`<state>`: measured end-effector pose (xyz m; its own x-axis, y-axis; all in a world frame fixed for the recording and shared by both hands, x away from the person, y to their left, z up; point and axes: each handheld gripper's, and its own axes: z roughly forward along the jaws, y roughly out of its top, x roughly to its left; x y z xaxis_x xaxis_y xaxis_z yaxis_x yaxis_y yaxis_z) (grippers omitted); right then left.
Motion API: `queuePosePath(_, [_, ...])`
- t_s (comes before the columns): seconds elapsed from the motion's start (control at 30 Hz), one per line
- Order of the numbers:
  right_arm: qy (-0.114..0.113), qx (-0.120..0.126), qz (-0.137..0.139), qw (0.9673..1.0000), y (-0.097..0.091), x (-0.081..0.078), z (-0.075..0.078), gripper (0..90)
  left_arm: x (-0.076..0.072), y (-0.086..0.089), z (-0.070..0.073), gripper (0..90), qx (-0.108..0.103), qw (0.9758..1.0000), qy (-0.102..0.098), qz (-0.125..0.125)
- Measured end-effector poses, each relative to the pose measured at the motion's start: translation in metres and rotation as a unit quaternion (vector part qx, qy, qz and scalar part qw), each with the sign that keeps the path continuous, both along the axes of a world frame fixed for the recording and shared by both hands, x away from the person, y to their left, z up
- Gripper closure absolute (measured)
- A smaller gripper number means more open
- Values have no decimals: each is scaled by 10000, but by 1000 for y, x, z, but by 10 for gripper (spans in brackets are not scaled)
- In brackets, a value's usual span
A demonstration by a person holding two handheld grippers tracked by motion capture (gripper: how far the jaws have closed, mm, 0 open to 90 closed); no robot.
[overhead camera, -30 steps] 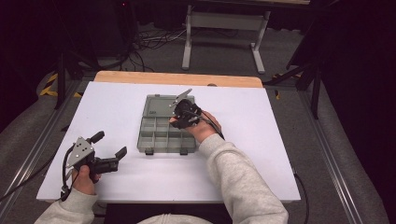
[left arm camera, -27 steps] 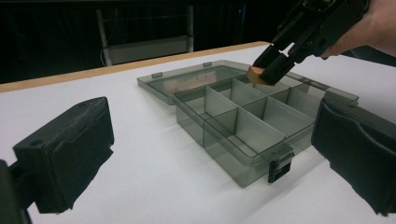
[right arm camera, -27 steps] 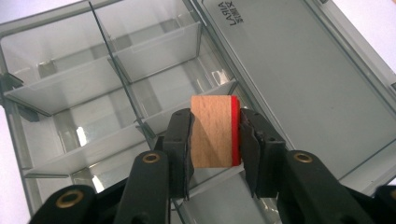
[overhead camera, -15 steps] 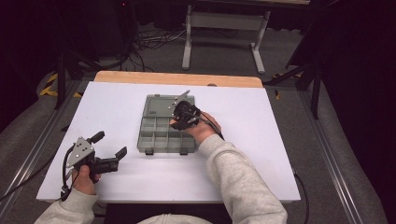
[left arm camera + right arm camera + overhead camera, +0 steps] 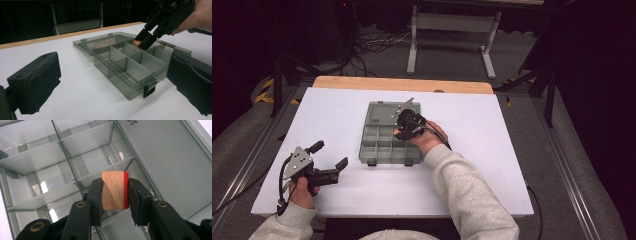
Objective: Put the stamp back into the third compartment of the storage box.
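Observation:
A smoky grey compartment box (image 5: 382, 150) lies open mid-table, its lid (image 5: 384, 112) flat behind it. My right gripper (image 5: 404, 127) points down over the box's far right compartments, shut on a small wooden block with a red face (image 5: 112, 195). In the right gripper view the pads (image 5: 96, 192) press both sides of the block above a divider wall (image 5: 105, 170). The left gripper view shows the same block (image 5: 137, 43) in the right gripper (image 5: 145, 41), low over the box (image 5: 130, 67). My left gripper (image 5: 329, 155) rests at the table's front left, open and holding nothing.
The white tabletop (image 5: 492, 165) has bare room right and left of the box. A wooden strip (image 5: 402, 84) runs along the far edge. Cables and a metal stand (image 5: 447, 30) lie on the floor beyond.

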<state>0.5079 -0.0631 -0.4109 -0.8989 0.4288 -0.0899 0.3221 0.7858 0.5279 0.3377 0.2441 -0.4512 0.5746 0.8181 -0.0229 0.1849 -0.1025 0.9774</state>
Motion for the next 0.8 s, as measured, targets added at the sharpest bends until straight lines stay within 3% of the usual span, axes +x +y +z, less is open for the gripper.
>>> queuePosePath(0.27, [26, -8, -1, 10000, 0, 0, -1, 653, 0, 0, 0, 2, -9, 10000, -10, -13])
queuePosePath(0.8, [-89, 206, -24, 9997, -1, -5, 7, 572, -1, 1, 1, 2, 21, 10000, -10, -4])
